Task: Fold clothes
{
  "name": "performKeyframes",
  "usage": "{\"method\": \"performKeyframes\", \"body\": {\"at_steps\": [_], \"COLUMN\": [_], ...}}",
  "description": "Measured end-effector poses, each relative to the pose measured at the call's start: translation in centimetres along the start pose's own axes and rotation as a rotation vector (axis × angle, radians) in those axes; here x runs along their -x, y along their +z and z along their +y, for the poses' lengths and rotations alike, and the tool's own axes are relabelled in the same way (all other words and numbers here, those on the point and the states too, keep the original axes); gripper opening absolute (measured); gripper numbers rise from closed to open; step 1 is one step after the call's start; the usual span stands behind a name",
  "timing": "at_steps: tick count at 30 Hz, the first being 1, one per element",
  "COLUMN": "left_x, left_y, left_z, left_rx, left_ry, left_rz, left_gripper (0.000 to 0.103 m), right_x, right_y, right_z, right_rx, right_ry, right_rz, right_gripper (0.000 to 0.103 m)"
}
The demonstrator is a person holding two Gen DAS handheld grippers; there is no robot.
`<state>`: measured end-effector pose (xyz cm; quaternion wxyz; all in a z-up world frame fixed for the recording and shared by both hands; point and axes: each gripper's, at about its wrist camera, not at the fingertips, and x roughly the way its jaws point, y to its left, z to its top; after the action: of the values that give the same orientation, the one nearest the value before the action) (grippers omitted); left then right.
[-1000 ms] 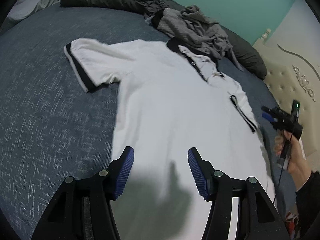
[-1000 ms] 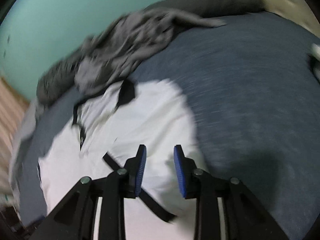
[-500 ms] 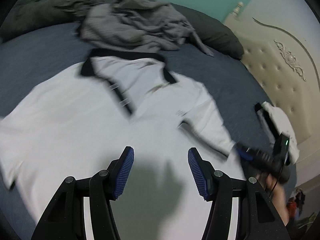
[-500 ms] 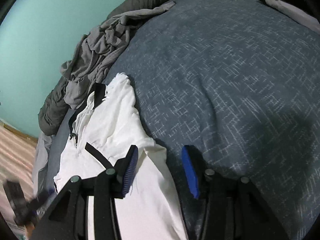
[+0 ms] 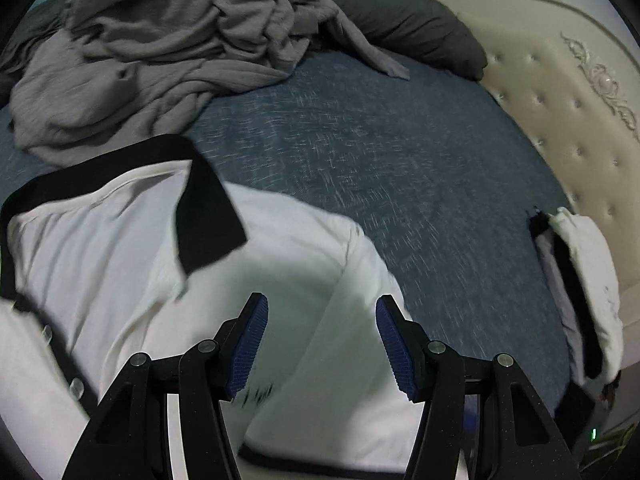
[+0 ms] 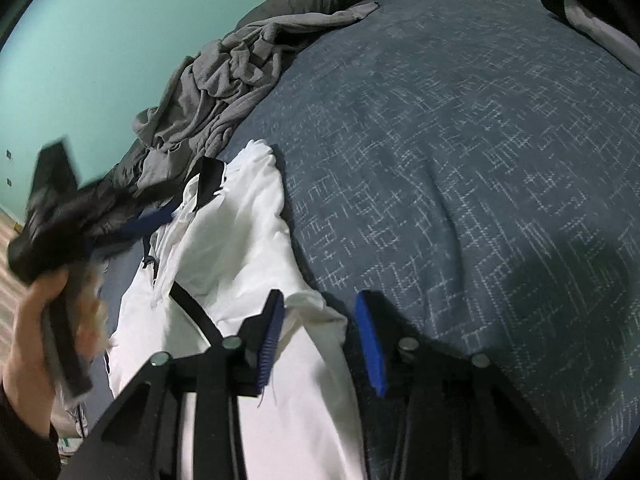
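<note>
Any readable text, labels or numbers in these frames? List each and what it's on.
Nothing can be read.
Small dark print on the chest of the white polo shirt, beside the left gripper: too blurred to read.
Nothing printed shows on the grey clothes pile, the blue bedspread or the headboard.

Dim, cool indoor light; heavy fisheye bending with black corners; motion blur smears the left gripper (image 6: 156, 216) at the right-wrist view's left edge.

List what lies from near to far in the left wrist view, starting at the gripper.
Left gripper, open → white polo shirt → its black collar → blue bedspread → crumpled grey garment → dark grey pillow.
</note>
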<state>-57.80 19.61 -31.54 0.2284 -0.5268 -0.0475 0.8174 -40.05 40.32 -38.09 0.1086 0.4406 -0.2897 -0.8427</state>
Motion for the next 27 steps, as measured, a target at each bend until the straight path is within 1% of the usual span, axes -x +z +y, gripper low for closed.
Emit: {"method": "performKeyframes", "body": {"at_steps": [3, 6, 7, 8, 9, 10, 11, 13, 14, 19, 24, 27], "left_x": [-2.0, -3.0, -3.2, -3.4, -3.5, -3.7, -3.8, -4.2, -4.3, -4.5, -4.9, -5.4], "left_y": [1.2, 1.7, 1.7, 1.8, 1.9, 2.0, 2.0, 2.2, 2.3, 3.1, 4.4, 4.6], "left_z": [-0.3, -0.5, -0.6, -0.6, -0.7, -0.8, -0.9, -1.0, -1.1, -1.3, -0.8, -0.5], "left_rx": [0.014, 0.015, 0.014, 0.013, 0.012, 0.011, 0.01, 0.008, 0.007, 0.004, 0.018, 0.03], "left_ry": [-0.01, -0.013, -0.017, -0.021, -0.025, -0.029, -0.033, -0.041, -0.045, -0.052, -0.014, -0.001], "left_rz": [0.008, 0.014, 0.015, 0.015, 0.015, 0.015, 0.015, 0.015, 0.016, -0.002, -0.014, -0.014], "left_gripper": [0.06, 0.06, 0.057, 0.052, 0.035, 0.023, 0.019, 0.002, 0.001, 0.001, 0.0, 0.001], "right_x": [-0.4, -0.5, -0.5, -0.5, -0.5, -0.6, -0.6, -0.5, -0.4, -0.3, 0.1, 0.2], "right_y": [-0.1, 0.1, 0.1, 0.1, 0.1, 0.1, 0.1, 0.2, 0.2, 0.3, -0.1, -0.3], "right_z": [-0.1, -0.2, -0.2, -0.2, -0.3, -0.3, -0.2, -0.3, -0.3, -0.4, -0.8, -1.0], "right_rx": [0.006, 0.005, 0.006, 0.006, 0.005, 0.008, 0.01, 0.011, 0.01, 0.005, 0.003, -0.002], "right_ry": [0.004, 0.02, 0.026, 0.03, 0.033, 0.035, 0.037, 0.039, 0.039, 0.047, 0.035, 0.027], "right_rz": [0.006, 0.008, 0.01, 0.01, 0.01, 0.012, 0.011, 0.004, 0.003, -0.001, -0.011, -0.013], "right_gripper": [0.025, 0.018, 0.017, 0.014, 0.013, 0.012, 0.011, 0.011, 0.01, 0.009, 0.008, 0.008]}}
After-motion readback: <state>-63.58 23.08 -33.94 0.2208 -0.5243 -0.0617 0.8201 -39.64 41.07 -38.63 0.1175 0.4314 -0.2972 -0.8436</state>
